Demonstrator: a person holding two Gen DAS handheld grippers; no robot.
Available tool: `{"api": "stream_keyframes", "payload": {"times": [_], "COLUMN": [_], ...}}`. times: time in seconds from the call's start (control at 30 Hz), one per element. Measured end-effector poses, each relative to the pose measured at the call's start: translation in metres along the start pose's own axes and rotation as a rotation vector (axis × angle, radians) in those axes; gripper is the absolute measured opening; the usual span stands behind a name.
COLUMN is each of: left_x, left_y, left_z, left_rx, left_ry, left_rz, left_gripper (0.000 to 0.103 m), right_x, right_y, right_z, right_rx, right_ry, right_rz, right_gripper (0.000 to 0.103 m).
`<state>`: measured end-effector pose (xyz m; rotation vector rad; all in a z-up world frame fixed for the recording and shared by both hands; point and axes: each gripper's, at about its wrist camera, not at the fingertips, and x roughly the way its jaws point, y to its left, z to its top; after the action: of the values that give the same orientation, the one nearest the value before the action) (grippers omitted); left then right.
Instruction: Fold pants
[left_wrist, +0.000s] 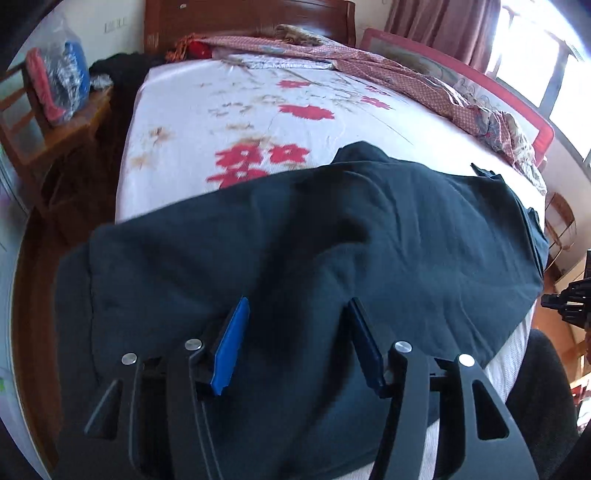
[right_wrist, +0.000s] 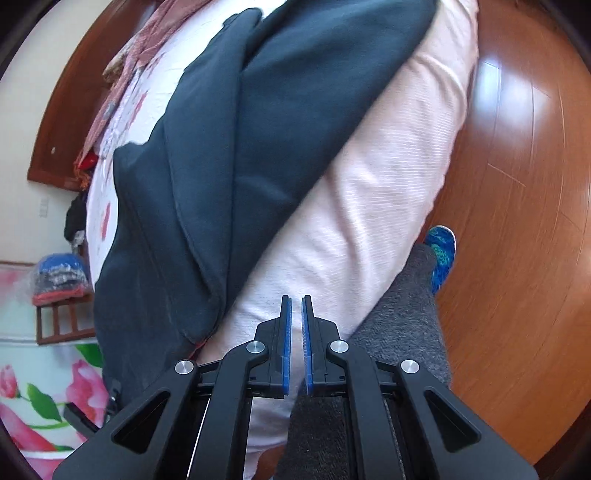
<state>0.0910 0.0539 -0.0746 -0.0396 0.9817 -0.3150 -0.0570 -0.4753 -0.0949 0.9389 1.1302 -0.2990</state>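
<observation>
The dark pants (left_wrist: 314, 236) lie across the near end of the bed (left_wrist: 229, 110), long axis running left to right in the left wrist view. The left gripper (left_wrist: 295, 347) hovers over them, jaws half open and empty; it should pinch an edge cleanly. The right gripper (right_wrist: 296, 339), jaws closed on nothing, hangs at the mattress side.

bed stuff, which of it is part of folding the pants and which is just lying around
For the job: dark pants, left gripper, right gripper, floral bedsheet.

Lying about: patterned quilt, bagged clothes on the wooden chair, black garment.
</observation>
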Motion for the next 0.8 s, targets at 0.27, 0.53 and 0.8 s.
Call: {"api": "stream_keyframes", "payload": {"times": [0.27, 0.53, 0.8], "left_x": [-0.021, 0.003, 0.007], "left_y": [-0.006, -0.01, -0.009], "left_z": [-0.009, -0.001, 0.0], "left_rx": [-0.085, -0.092, -0.091], "left_ry": [-0.047, 0.009, 0.019], "left_rz": [0.114, 0.193, 0.19], "left_gripper": [0.085, 0.098, 0.101], "right_x": [-0.048, 0.049, 0.121], "right_y": [0.11, 0.237, 0.222], "right_z": [0.028, 0.105, 0.151], "right_rx": [-0.387, -0.716, -0.61], "right_ry": [-0.331, -0.41, -0.254], "right_rz": [-0.1, -0.459, -0.628], "right_gripper": [0.006, 0.061, 0.01]}}
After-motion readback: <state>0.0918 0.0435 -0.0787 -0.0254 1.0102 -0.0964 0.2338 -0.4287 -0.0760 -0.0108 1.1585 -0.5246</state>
